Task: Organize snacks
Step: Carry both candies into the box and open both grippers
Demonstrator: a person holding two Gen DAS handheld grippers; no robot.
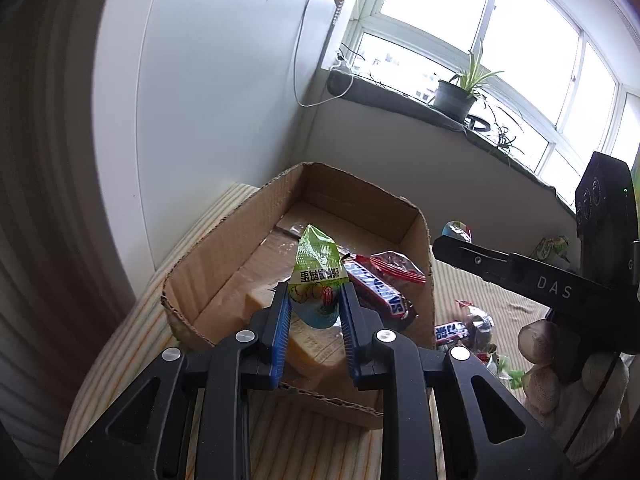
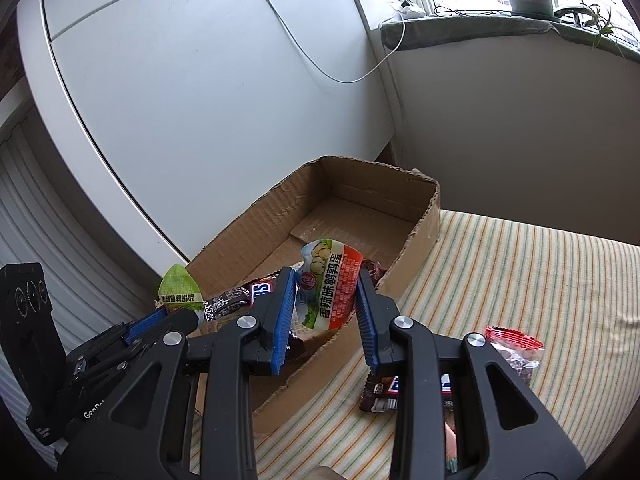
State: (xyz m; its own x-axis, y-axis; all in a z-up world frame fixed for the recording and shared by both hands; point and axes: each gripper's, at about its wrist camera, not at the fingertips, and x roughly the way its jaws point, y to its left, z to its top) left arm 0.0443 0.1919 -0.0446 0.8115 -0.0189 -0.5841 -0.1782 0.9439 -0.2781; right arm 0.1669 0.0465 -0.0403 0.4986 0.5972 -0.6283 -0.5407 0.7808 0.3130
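Open brown cardboard box (image 2: pixel 420 216) lying just ahead of both tongs.
Right gripper (image 2: pixel 326 300) clamping red-and-white quail-egg pouch (image 2: pixel 332 288) over near box wall.
Left gripper (image 1: pixel 314 304) clamping green pouch (image 1: pixel 316 276) above box floor.
Advising: carrying both past rim, lowering, then releasing; Snickers bar (image 1: pixel 376 288) already lying inside.

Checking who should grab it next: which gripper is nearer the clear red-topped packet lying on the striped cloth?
Right. The right gripper hovers at the box's near corner, the red-topped packet just beside it. The left gripper is over the cardboard box, farther away.
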